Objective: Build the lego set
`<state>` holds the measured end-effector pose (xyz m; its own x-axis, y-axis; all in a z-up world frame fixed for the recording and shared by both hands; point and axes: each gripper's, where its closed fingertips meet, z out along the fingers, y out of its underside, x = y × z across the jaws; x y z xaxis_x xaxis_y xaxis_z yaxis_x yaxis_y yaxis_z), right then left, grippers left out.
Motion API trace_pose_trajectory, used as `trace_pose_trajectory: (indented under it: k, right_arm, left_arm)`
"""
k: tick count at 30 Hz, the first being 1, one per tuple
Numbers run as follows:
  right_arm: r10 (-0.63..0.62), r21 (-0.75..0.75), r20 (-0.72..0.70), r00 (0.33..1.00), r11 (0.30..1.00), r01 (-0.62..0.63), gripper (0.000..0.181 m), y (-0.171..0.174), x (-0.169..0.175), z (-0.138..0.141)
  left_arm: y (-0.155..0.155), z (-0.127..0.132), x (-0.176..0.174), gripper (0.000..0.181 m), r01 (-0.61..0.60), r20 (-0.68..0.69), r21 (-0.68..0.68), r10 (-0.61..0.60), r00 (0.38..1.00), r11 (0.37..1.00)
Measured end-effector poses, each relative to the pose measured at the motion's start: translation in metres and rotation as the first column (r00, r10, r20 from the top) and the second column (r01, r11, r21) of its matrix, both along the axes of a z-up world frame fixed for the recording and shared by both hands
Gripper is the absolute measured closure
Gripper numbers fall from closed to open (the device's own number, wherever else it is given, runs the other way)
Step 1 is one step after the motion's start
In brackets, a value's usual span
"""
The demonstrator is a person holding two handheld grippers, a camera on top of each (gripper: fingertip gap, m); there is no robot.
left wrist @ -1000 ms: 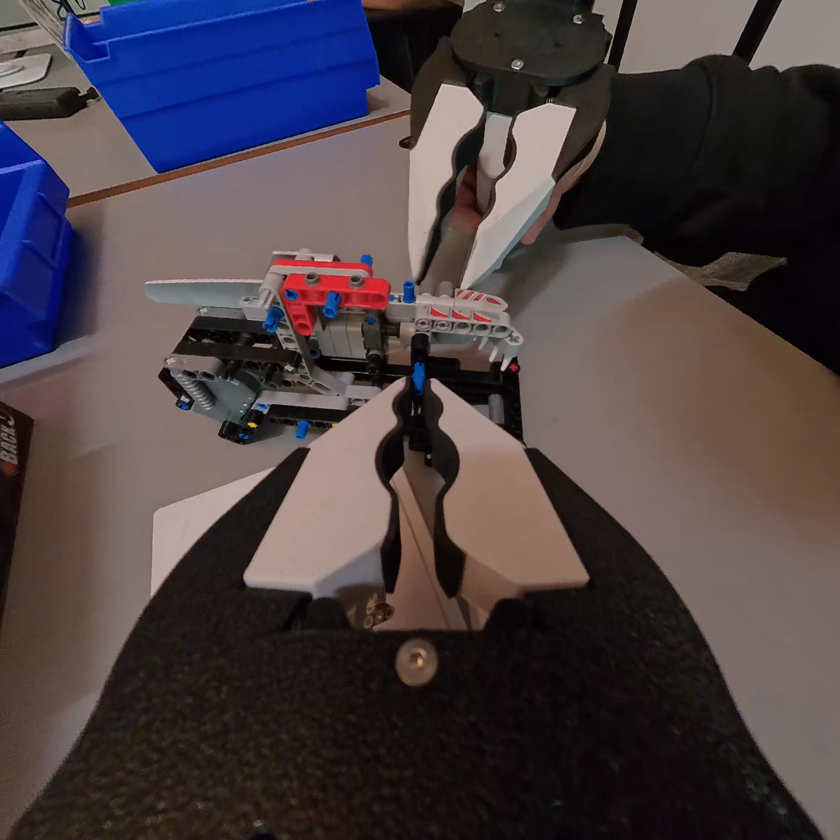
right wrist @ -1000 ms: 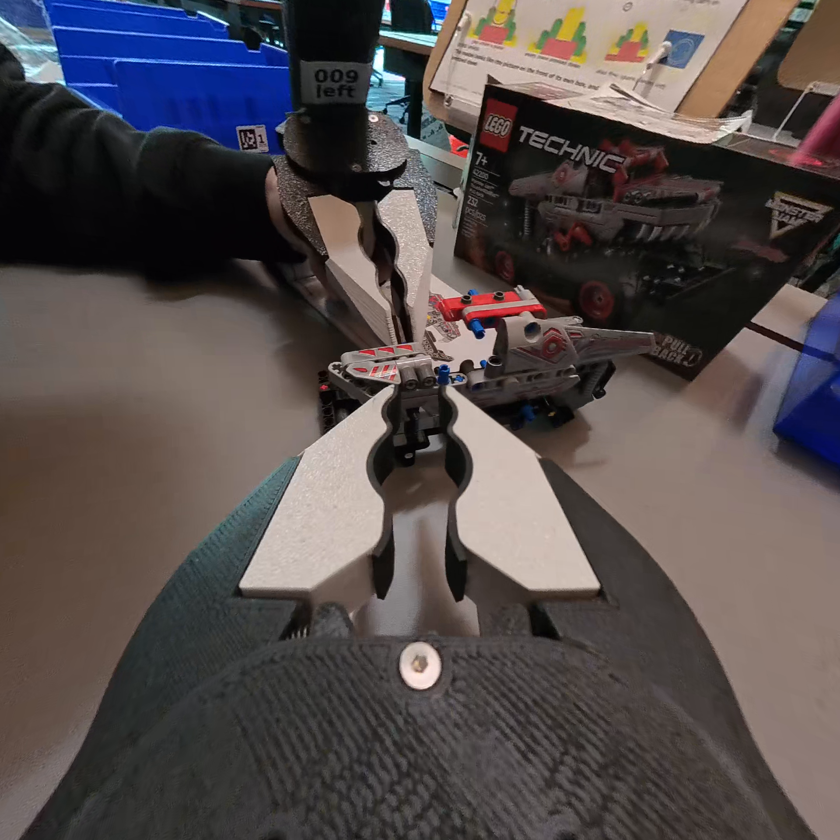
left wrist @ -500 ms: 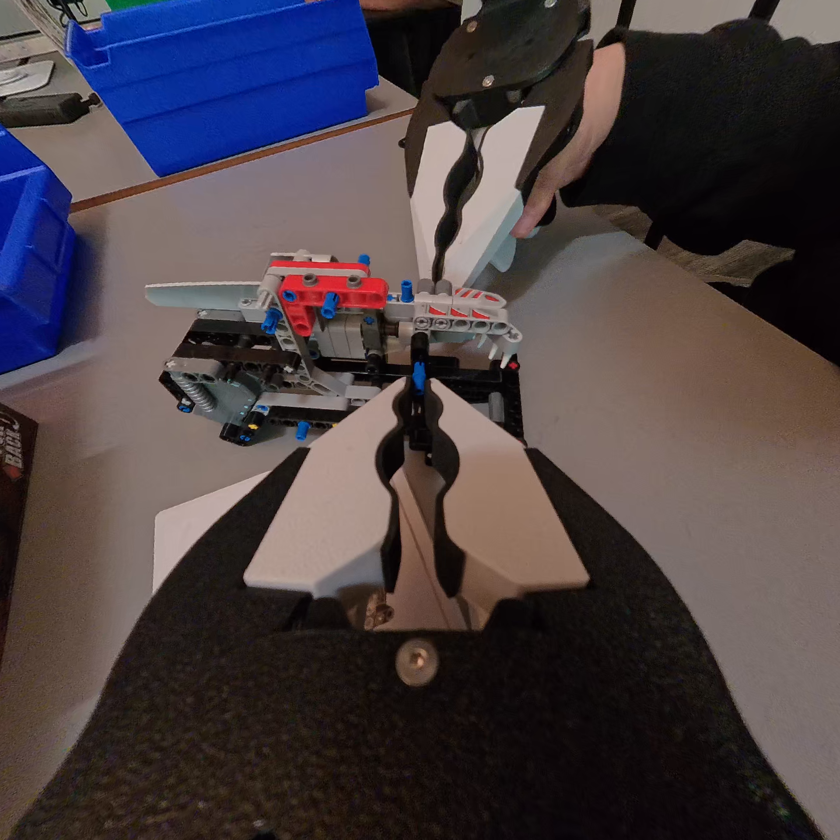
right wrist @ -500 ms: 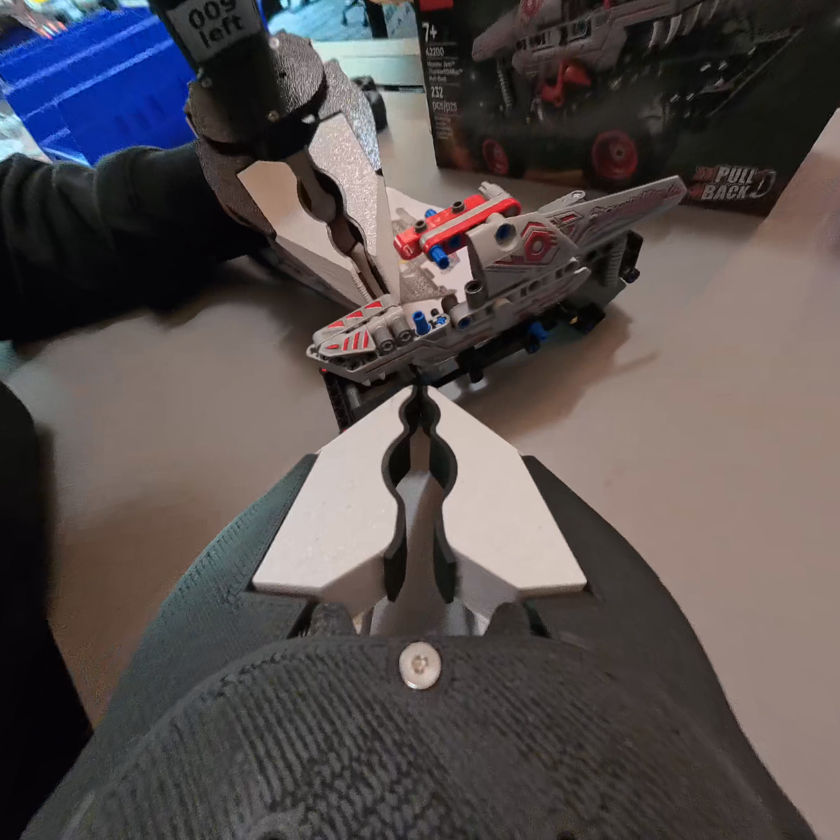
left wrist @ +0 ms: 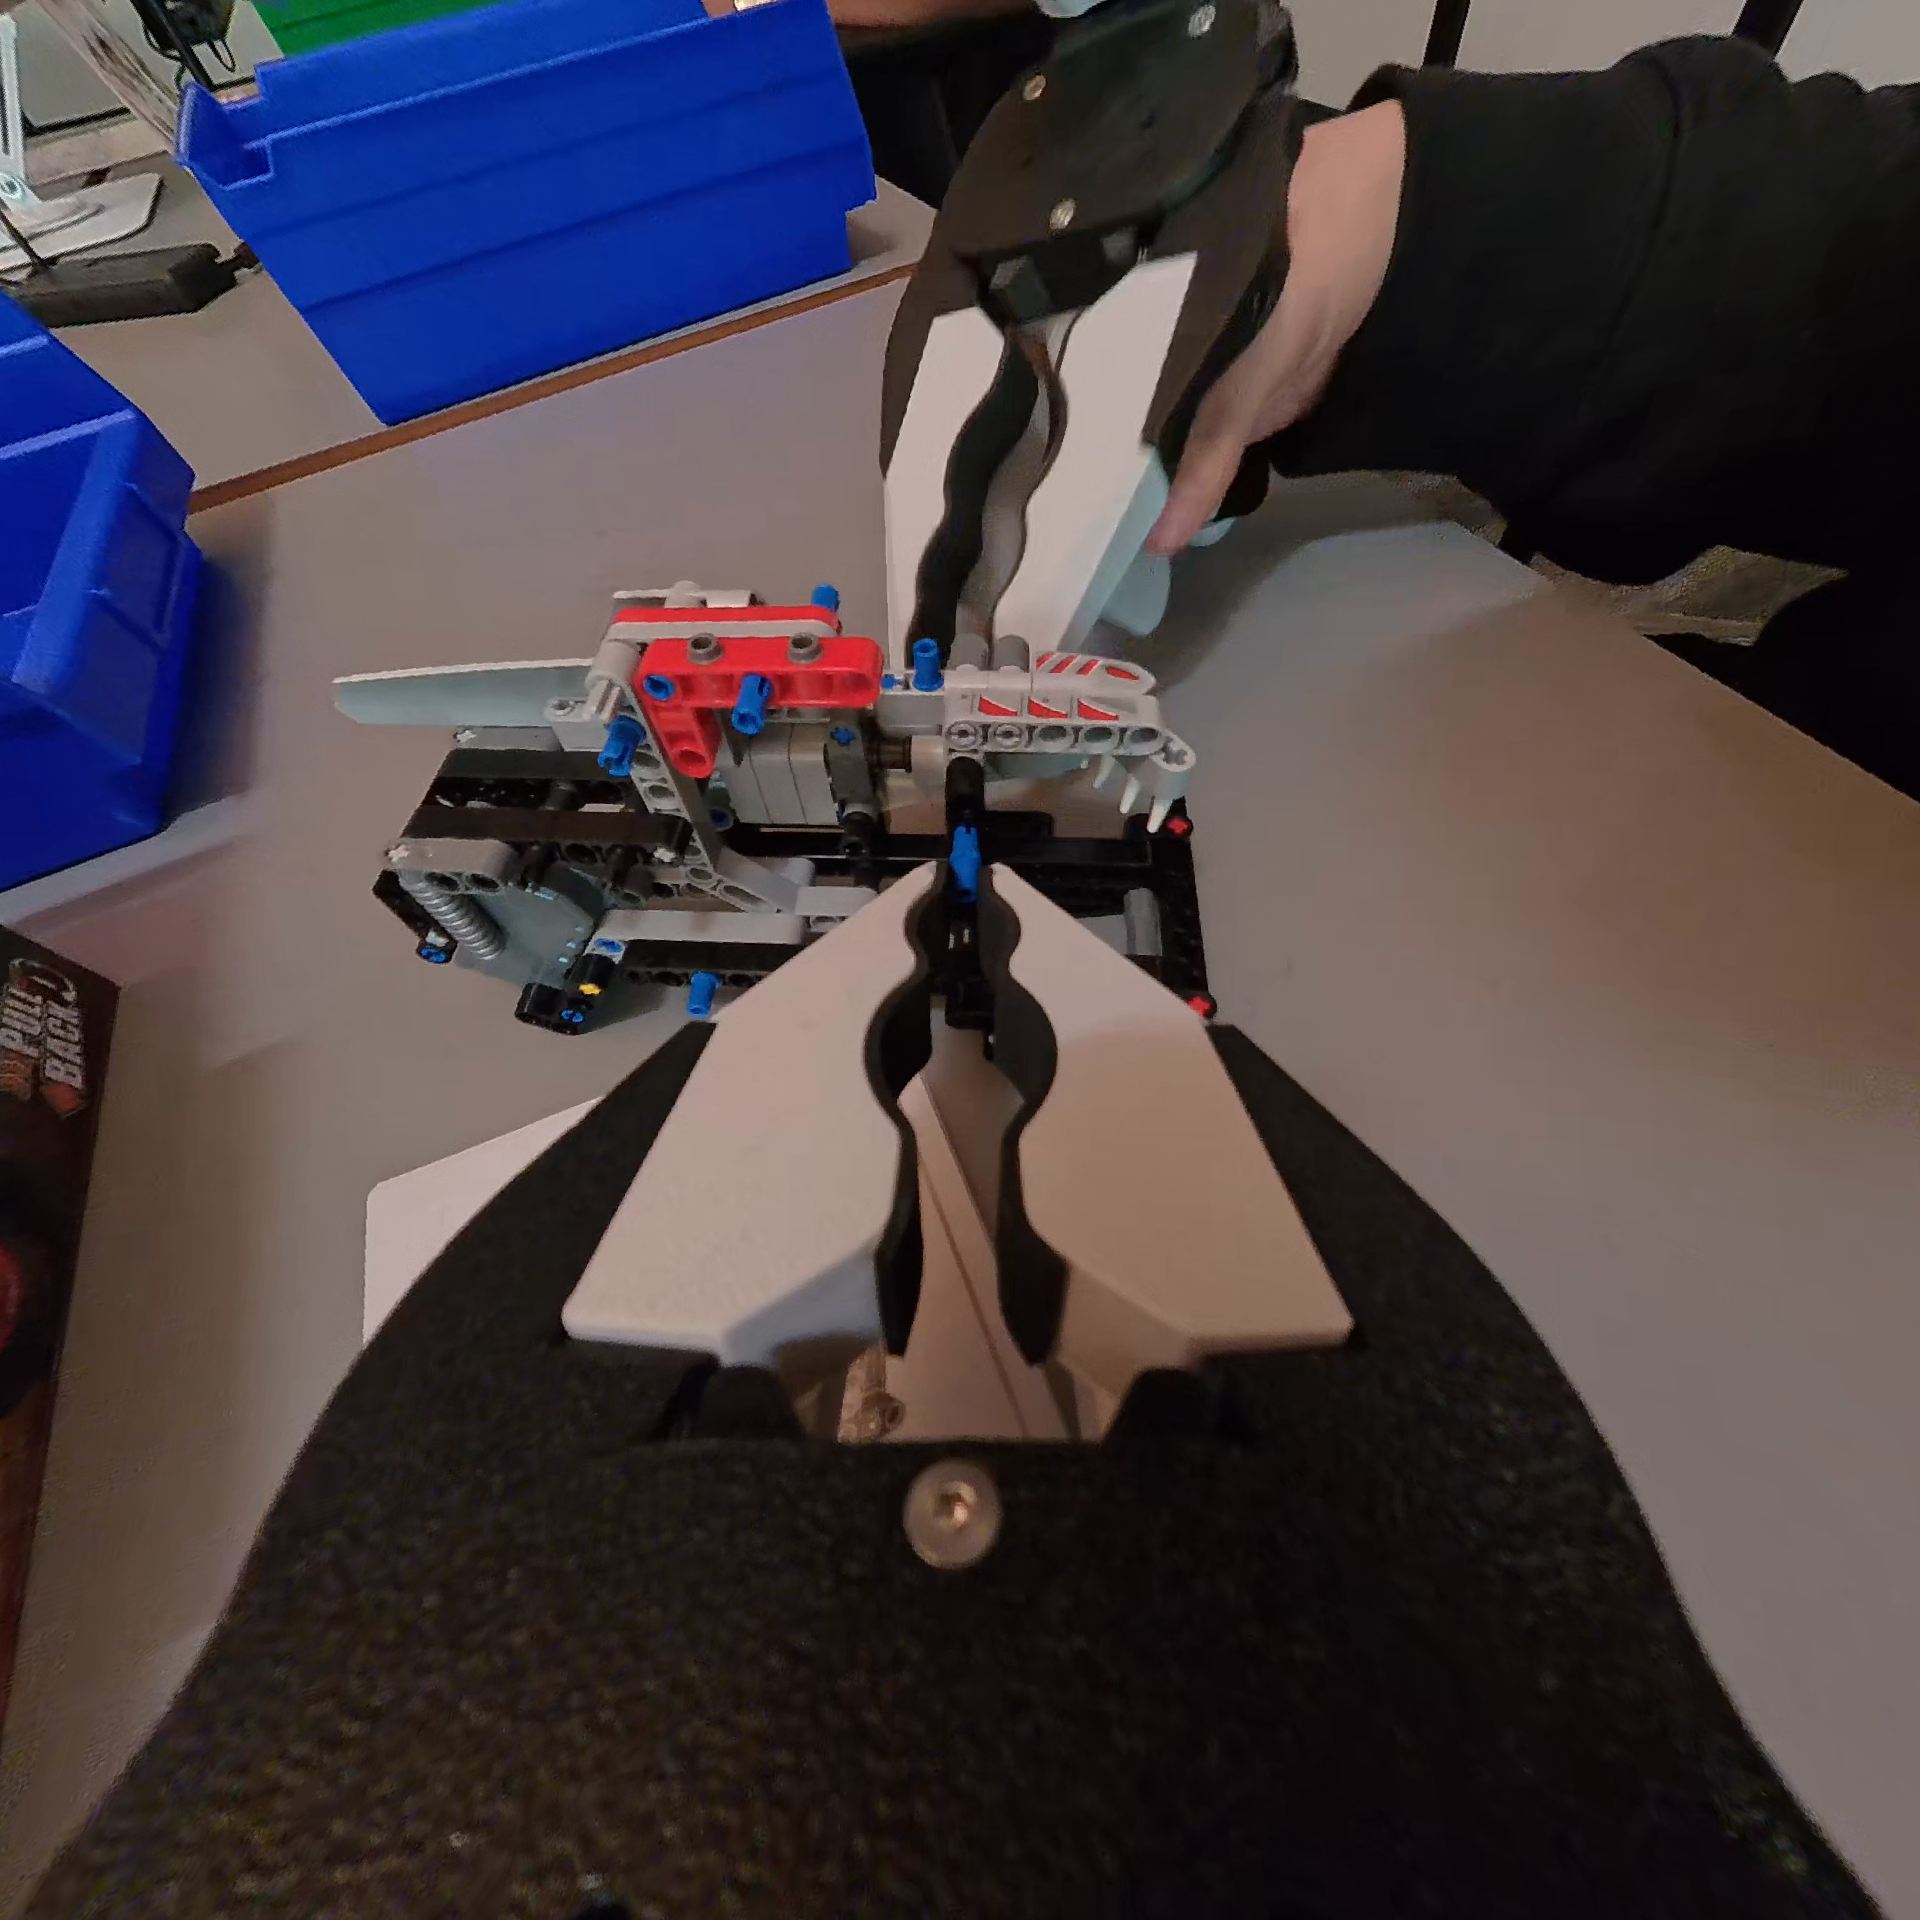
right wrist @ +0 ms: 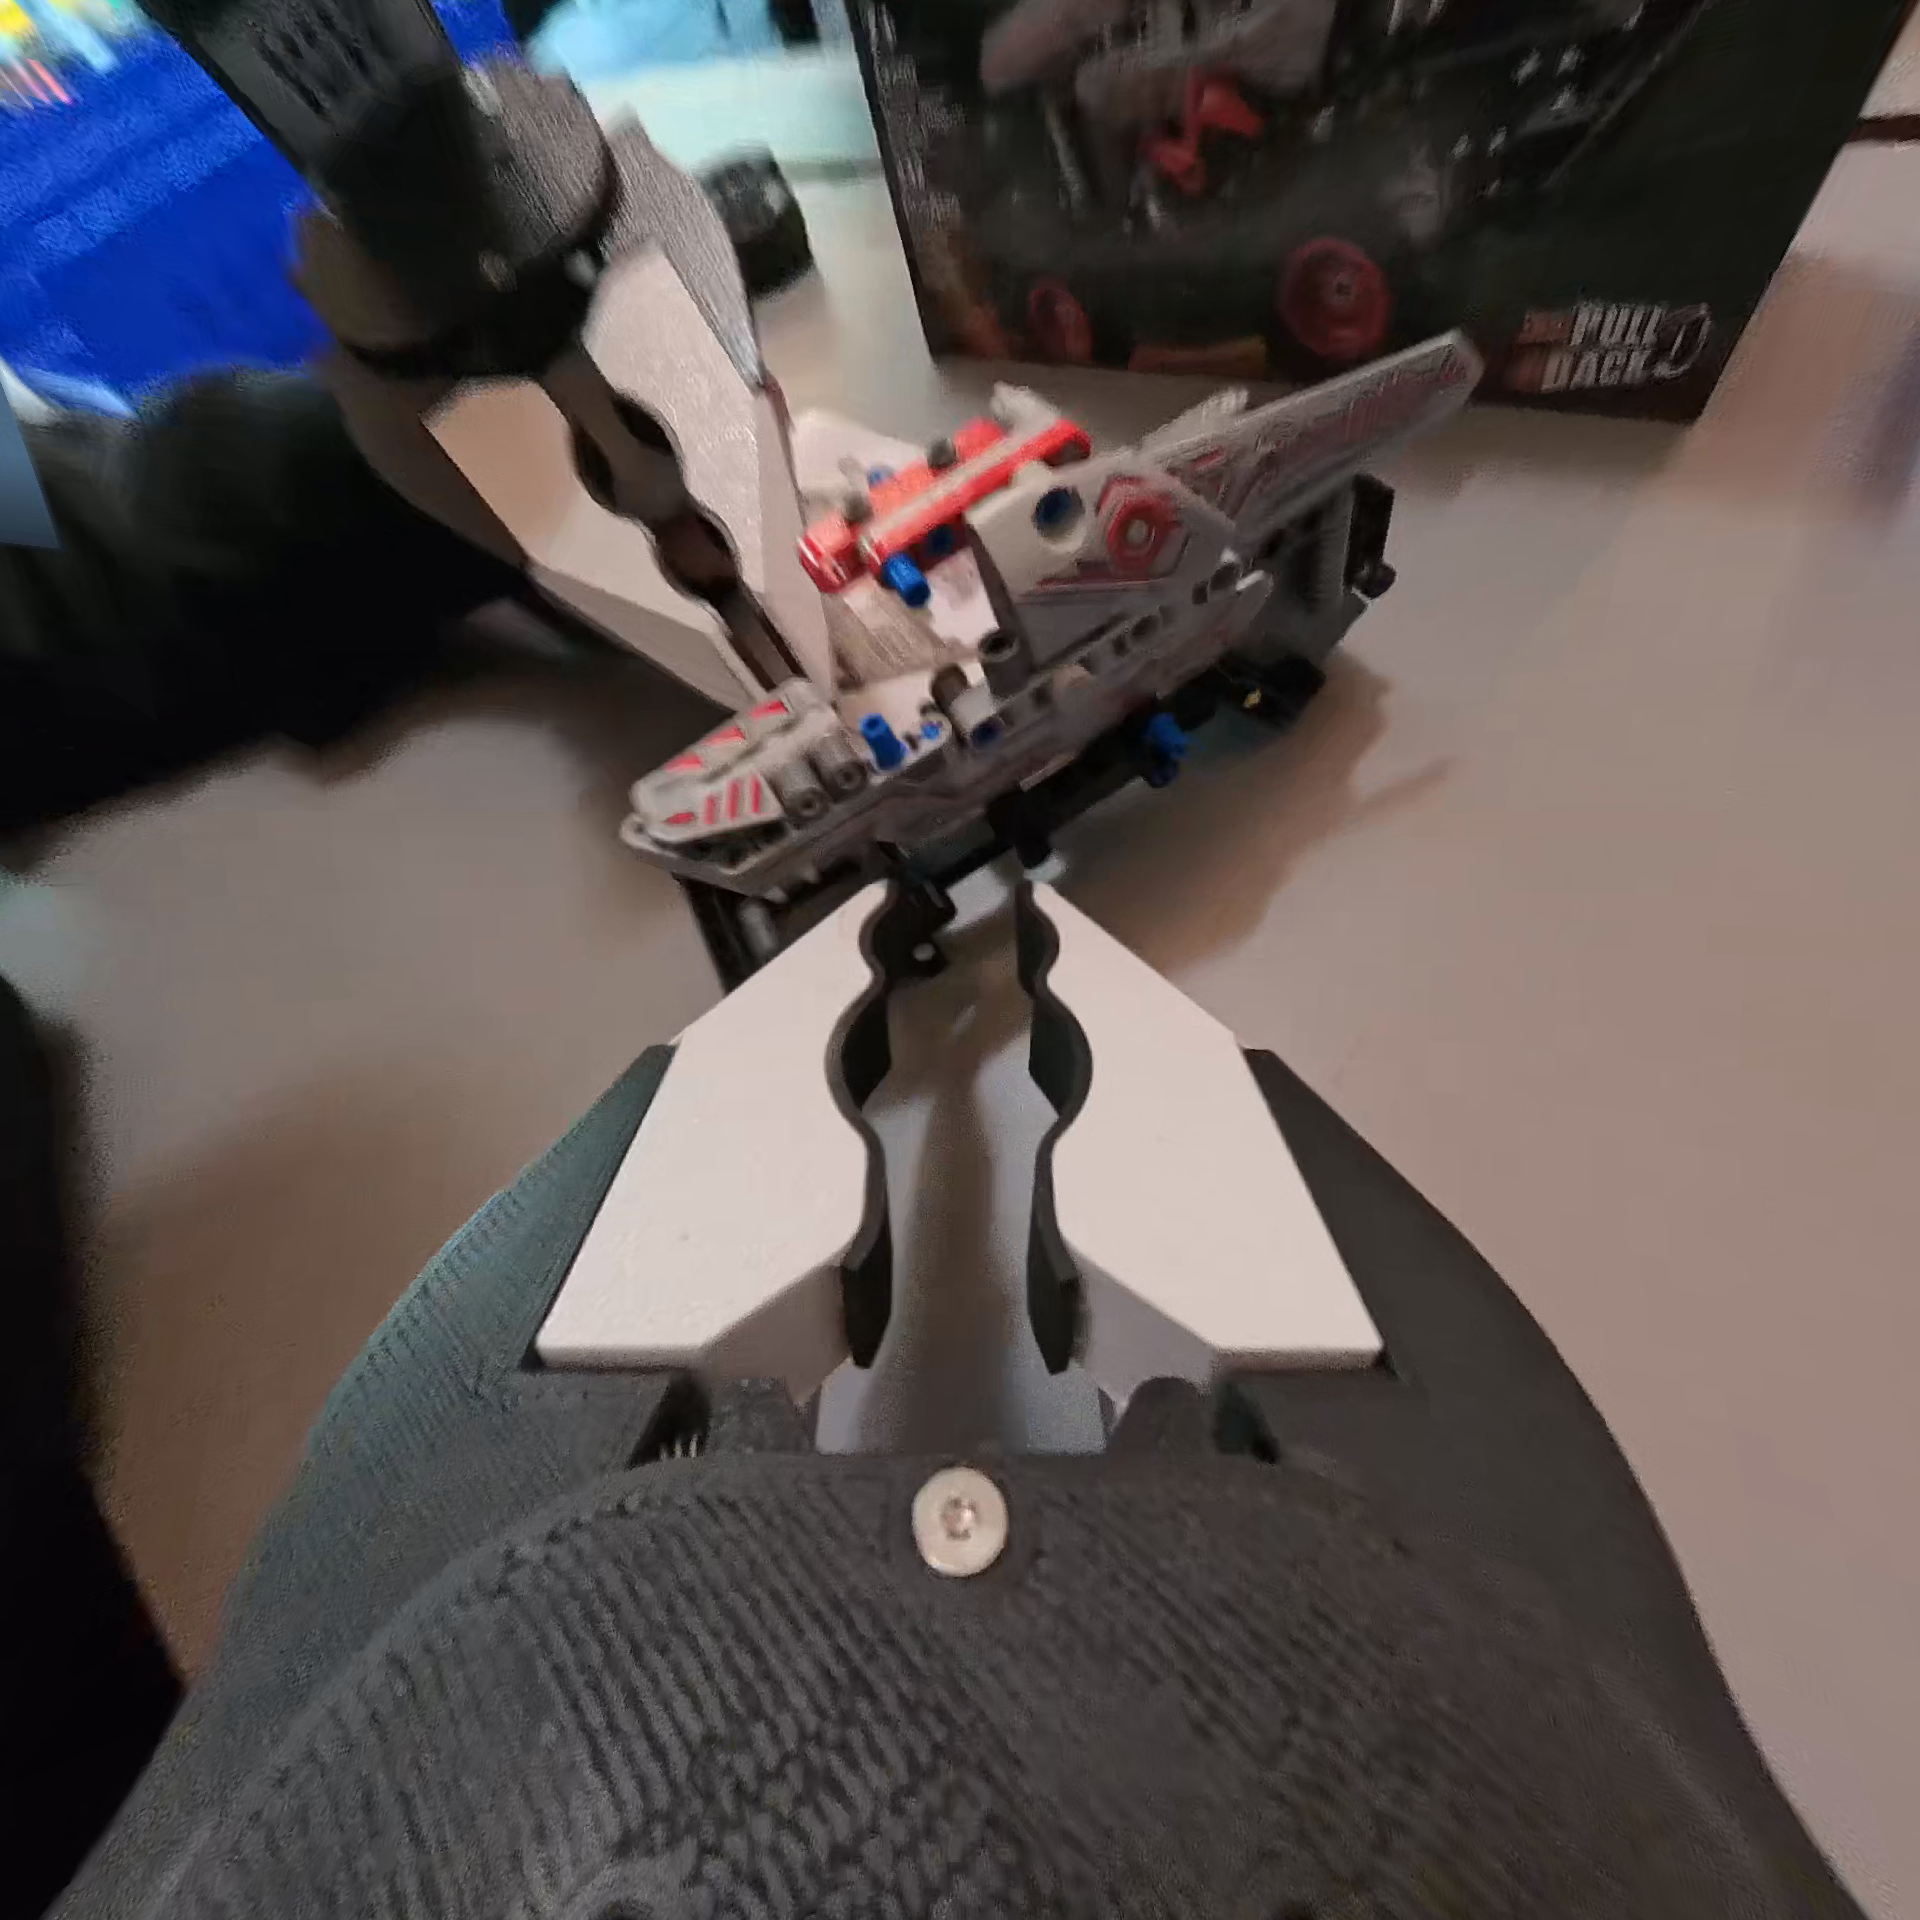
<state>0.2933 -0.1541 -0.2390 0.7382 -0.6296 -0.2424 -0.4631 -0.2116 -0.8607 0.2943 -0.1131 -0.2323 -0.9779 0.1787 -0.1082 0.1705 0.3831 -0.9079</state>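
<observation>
on the grey table [left wrist: 1455, 935] sits the lego model [left wrist: 790, 810], a half-built grey/black vehicle w/ a red beam [left wrist: 758, 670] on top, blue pins sticking out & a long grey fin [left wrist: 447, 691] pointing toward the blue bins [left wrist: 540, 177]. it rests flat on the tabletop, roughly mid-table, w/ a white sheet [left wrist: 436, 1216] just beside it on the near side.

left gripper [left wrist: 961, 883]: clenched on a thin black upright piece [left wrist: 961, 821] w/ a blue pin at the model's black frame; fingertips nearly meet around it, low on the model's near edge.

right gripper [right wrist: 961, 914]: released, clear gap btwn the tips. its tips are at the black frame under the striped grey nose [right wrist: 727, 790]; one tip is touching or just beside a small black part there, can't tell which, view is blurred. in the left wrist view this same gripper [left wrist: 956, 634] comes down from above on the model's far side, tips near the grey connectors beside the striped nose, a person's hand [left wrist: 1278, 343] & black sleeve behind it.

lego box [right wrist: 1351, 177] stands behind the model in the right wrist view, near but apart. left gripper [right wrist: 800, 665] also shows there, angled down into the model's far side.
</observation>
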Motion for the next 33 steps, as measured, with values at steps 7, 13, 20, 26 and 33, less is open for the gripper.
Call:
trace_pose_trajectory:
  k: [7, 13, 20, 26, 33]
  right_arm:
    - [-0.126, 0.257, -0.087, 0.988, 0.956, 0.144, 0.117, 0.009, -0.005, 0.037]
    - [-0.320, 0.071, -0.159, 0.934, 0.940, 0.334, 0.112, 0.024, 0.000, 0.021]
    - [-0.364, -0.209, -0.087, 0.927, 0.917, 0.341, 0.136, 0.022, -0.005, 0.003]
    - [-0.425, -0.325, -0.002, 0.905, 0.856, 0.401, 0.146, 0.008, -0.003, 0.005]
    - [-0.463, -0.456, 0.098, 0.881, 0.766, 0.454, 0.146, -0.002, -0.003, 0.007]
  left_arm:
    - [-0.001, 0.000, 0.001, 0.180, -0.001, -0.006, 0.002, 0.001, 1.000, 1.000]
    - [-0.001, 0.000, 0.000, 0.180, -0.007, 0.007, 0.000, 0.007, 1.000, 1.000]
    - [-0.009, 0.000, -0.001, 0.180, -0.051, 0.035, -0.005, 0.051, 0.998, 0.999]
    - [-0.018, 0.000, 0.001, 0.179, -0.129, 0.093, -0.017, 0.130, 0.987, 0.991]
    - [-0.022, 0.000, 0.002, 0.179, -0.160, 0.125, -0.025, 0.162, 0.979, 0.987]
